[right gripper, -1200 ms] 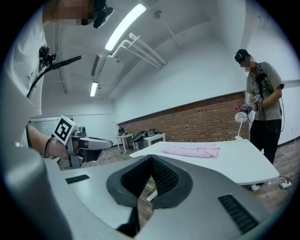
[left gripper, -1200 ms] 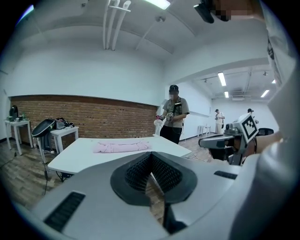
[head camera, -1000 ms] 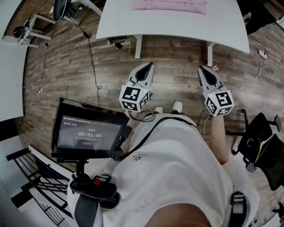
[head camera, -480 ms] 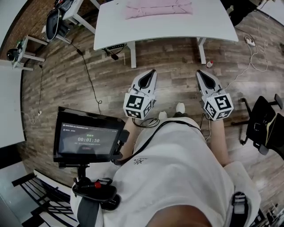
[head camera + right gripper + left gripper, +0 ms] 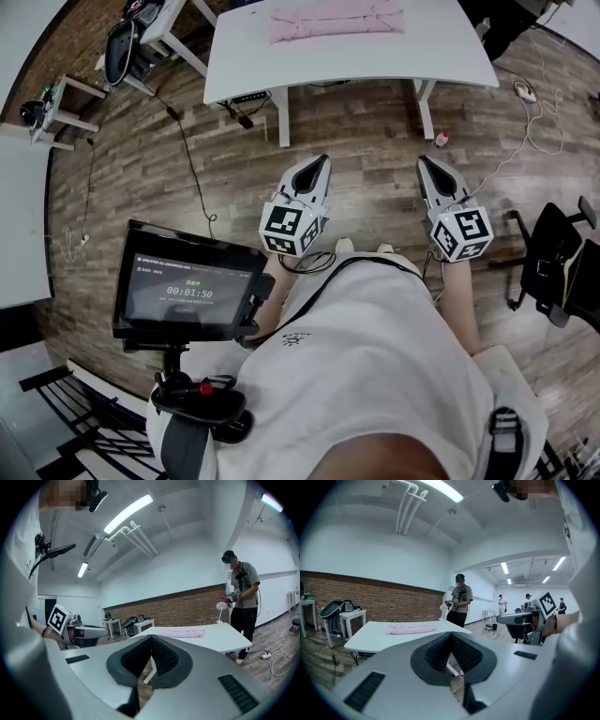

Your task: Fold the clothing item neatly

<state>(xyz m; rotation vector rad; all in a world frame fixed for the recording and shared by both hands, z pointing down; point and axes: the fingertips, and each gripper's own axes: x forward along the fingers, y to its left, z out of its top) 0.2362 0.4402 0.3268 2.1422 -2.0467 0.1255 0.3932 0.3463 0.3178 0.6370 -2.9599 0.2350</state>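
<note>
A pink clothing item [image 5: 337, 21] lies spread flat on the white table [image 5: 356, 58] at the top of the head view. It also shows far off as the pink garment [image 5: 411, 629] in the left gripper view and the pink garment [image 5: 183, 632] in the right gripper view. My left gripper [image 5: 322, 161] and right gripper [image 5: 427, 161] are held side by side over the wooden floor, well short of the table, both pointing toward it. Both are shut with nothing between the jaws. The left gripper's tips [image 5: 451, 634] and the right gripper's tips [image 5: 151, 637] meet in their own views.
A monitor on a stand [image 5: 187, 289] sits at my left. A black chair [image 5: 553, 267] is at the right, cables [image 5: 192, 141] trail across the floor, and small side tables [image 5: 56, 103] stand at the far left. A person [image 5: 243, 606] stands beside the table's far end.
Both grippers and the camera have advanced toward the table; the table and pink garment now sit lower and fuller in the head view.
</note>
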